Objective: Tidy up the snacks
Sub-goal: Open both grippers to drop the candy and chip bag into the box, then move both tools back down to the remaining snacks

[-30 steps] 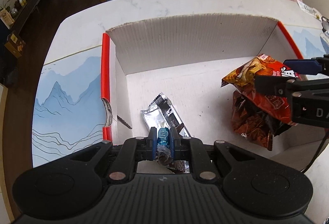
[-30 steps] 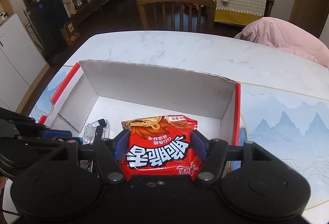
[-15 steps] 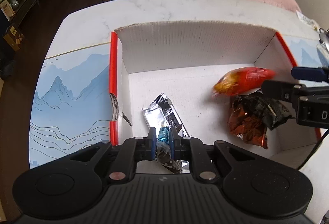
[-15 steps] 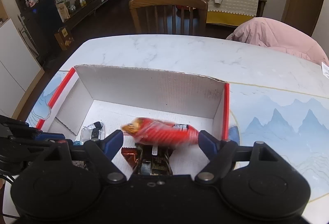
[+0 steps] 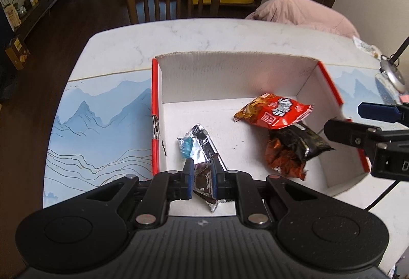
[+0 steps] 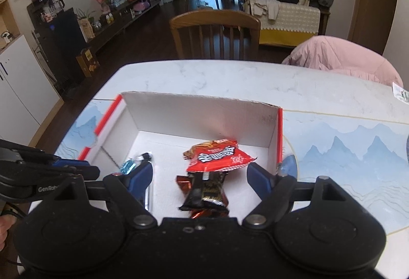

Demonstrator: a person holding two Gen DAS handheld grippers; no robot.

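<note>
While the corrugated cardboard box (image 5: 230,79) holds crinkly foil packets, the left gripper (image 5: 202,171) hovers narrowly parted, seemingly gripping nothing; the right gripper (image 6: 199,174) gapes wide, empty.

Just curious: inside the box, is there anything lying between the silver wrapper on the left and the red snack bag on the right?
No. In the left wrist view, only bare white box floor with a few dark crumbs separates the silver wrapper from the red snack bag.

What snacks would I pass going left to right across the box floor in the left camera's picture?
Blue candy → silver wrapper → red chip bag, which lies on top of a dark packet, so those two share the right end.
</note>
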